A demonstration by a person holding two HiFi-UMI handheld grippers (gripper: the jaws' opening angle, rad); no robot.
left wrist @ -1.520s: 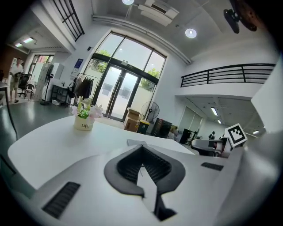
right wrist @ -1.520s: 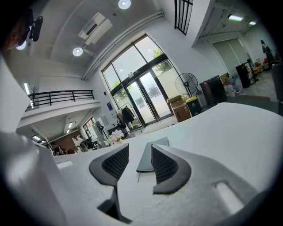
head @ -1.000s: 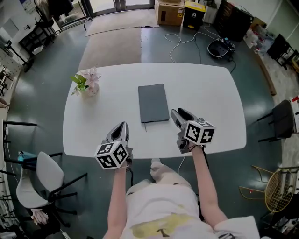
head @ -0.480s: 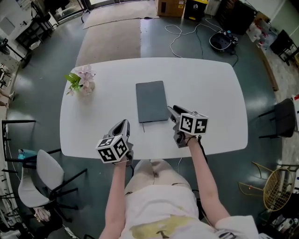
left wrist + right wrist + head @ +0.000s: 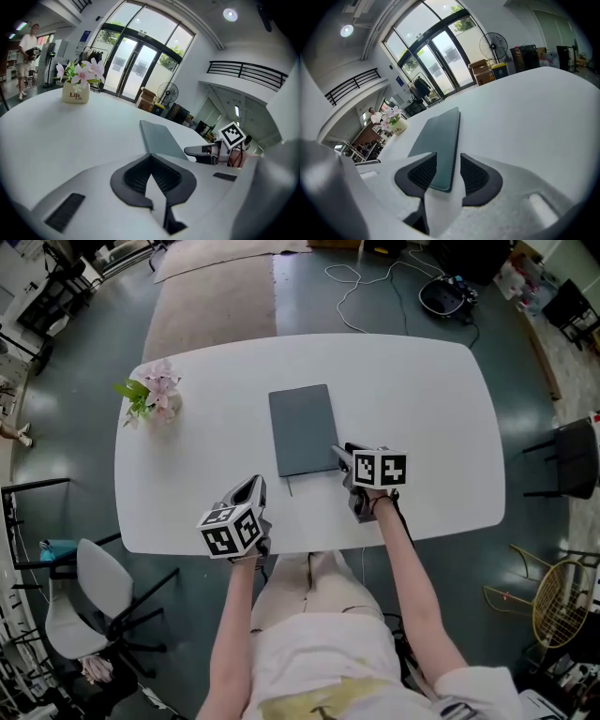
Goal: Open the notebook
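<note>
Dark grey notebook (image 5: 303, 430) lies closed, flat at counter (image 5: 422, 399) centre. R gripper (image 5: 339, 454) has advanced to its near-right corner, jaws apart astride cover edge: approach done, grasp pending. L gripper (image 5: 255, 486) closed, empty, near front edge.

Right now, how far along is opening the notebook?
Nothing done yet: the notebook lies closed on the table. In hand: the right hand-held gripper, jaws apart, sits at its near right corner, not clamped. The left hand-held gripper is shut, empty, apart from it. Left: catch the cover and lift it open.
</note>
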